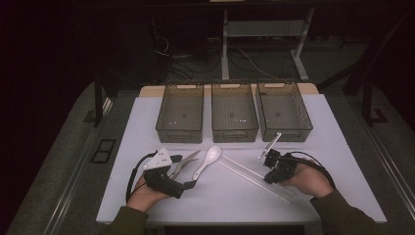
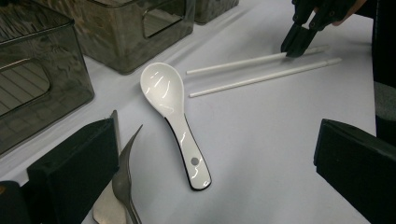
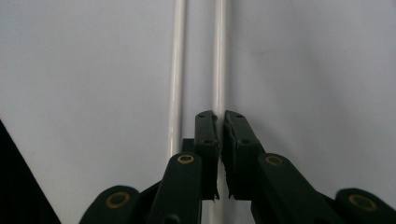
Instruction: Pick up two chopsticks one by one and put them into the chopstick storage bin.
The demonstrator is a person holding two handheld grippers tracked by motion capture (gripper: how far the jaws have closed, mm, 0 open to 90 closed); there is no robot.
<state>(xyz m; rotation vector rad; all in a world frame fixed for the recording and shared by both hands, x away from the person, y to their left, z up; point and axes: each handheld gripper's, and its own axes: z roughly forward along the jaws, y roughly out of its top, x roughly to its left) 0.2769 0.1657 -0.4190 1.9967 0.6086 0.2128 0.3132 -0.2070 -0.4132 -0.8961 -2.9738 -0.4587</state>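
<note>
Two white chopsticks (image 1: 247,171) lie side by side on the white table, right of centre. My right gripper (image 1: 270,178) points down at them, and its jaws are shut on one chopstick (image 3: 219,56). The other chopstick (image 3: 178,70) lies loose just beside the jaws. A white ceramic spoon (image 2: 175,119) lies bowl up on the table ahead of my left gripper (image 2: 217,133), whose jaws stand wide open and touch nothing. A metal fork (image 2: 123,186) lies close to that gripper's left jaw. In the left gripper view, the right gripper (image 2: 292,46) pinches the farther chopstick (image 2: 233,65).
Three dark see-through bins (image 1: 234,117) stand in a row at the back of the white table (image 1: 337,161). Two of them (image 2: 42,79) rise close ahead on the left in the left gripper view. The person's hands and sleeves come in at the front edge.
</note>
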